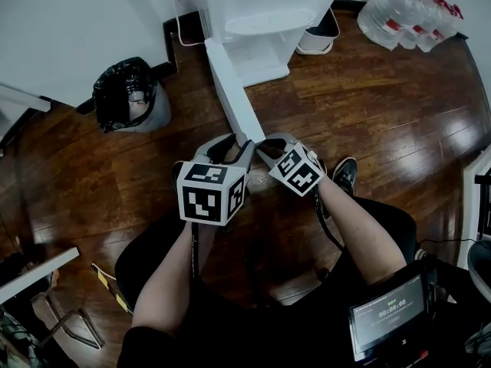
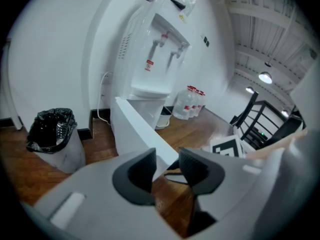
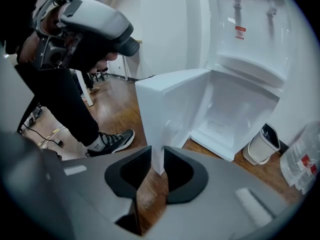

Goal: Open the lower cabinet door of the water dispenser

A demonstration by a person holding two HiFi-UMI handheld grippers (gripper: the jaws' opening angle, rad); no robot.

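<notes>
The white water dispenser [image 1: 261,6] stands against the far wall. Its lower cabinet door [image 1: 234,98] is swung wide toward me, and the white compartment [image 3: 235,114] behind it is bare. My left gripper [image 1: 234,148] is at the door's free end. In the left gripper view the door's [image 2: 135,124] end fills the gap of the left gripper [image 2: 167,164], pads against it. My right gripper [image 1: 268,148] hangs just right of that end. In the right gripper view the right gripper [image 3: 157,166] shows a narrow slit, nothing pinched, with the door [image 3: 165,109] beyond it.
A bin with a black bag [image 1: 126,94] stands left of the dispenser, and a small white bin [image 1: 318,37] stands to its right. Several water bottles [image 1: 406,10] fill the far right corner. My shoe [image 1: 345,173] rests on the wood floor beside the door's end.
</notes>
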